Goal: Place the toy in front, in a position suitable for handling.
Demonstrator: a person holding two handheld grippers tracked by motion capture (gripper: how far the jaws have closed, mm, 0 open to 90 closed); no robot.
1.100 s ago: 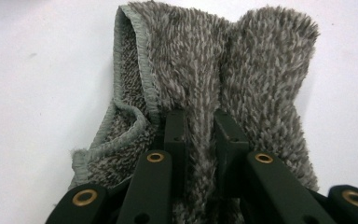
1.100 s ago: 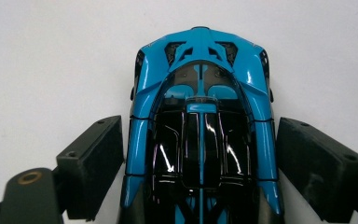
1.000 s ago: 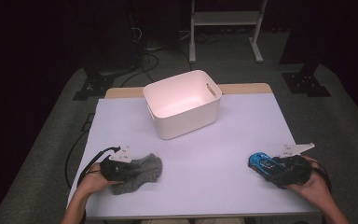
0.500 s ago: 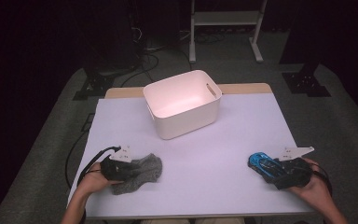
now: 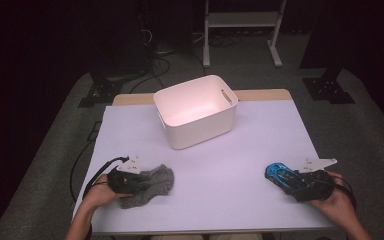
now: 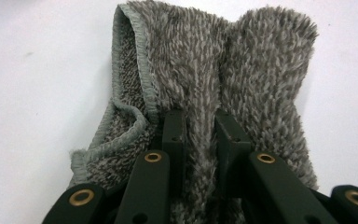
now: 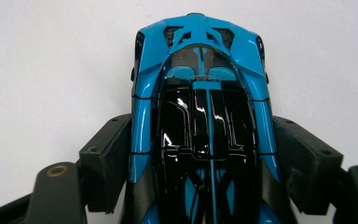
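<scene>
- Nothing is shifting much since the earlier frames: both hands are staying low at the near table [image 5: 205,165] edge.
- Left gripper [image 6: 200,135] is pinching a ridge of the grey fleece cloth [image 6: 214,70]; that thin fold may be slipping free on lifting.
- Right gripper [image 7: 200,158] is clamping the blue toy car [image 7: 200,79] by its glossy sides, which may be squirting out before reaching the white bin [image 5: 196,111].

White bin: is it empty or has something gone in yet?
Empty, as far as the high view shows: the white bin stands upright and its visible inside is bare.

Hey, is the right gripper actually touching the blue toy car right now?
Touching. In the right gripper view, the right gripper has its jaws pressed flush against both sides of the blue toy car, with no gap showing.
</scene>
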